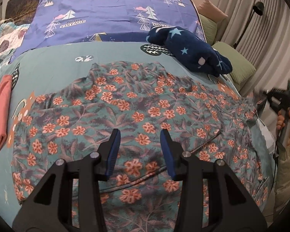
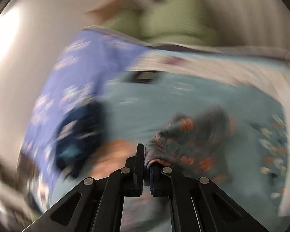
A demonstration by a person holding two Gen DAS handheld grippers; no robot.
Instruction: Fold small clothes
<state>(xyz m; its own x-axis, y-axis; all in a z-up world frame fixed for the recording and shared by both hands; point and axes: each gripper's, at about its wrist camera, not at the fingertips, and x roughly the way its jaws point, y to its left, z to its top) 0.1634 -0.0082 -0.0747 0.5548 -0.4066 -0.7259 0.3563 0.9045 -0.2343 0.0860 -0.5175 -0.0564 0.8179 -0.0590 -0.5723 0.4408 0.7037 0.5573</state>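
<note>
left gripper (image 1: 140,135): fingers apart, empty, over the floral garment (image 1: 125,106)
right gripper (image 2: 145,154): clamped on the garment's edge, blurry though
navy star sock (image 1: 189,52): just beyond the garment

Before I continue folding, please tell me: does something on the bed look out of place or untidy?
Mostly tidy. The floral garment is spread out but wrinkled, and its right edge is pinched in the right gripper. A navy star-print item lies crumpled behind it, unfolded.

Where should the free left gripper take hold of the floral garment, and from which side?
Left gripper should pinch the floral garment at its near hem edge, coming from above: it lies flat, and the right gripper already holds the far side.
</note>
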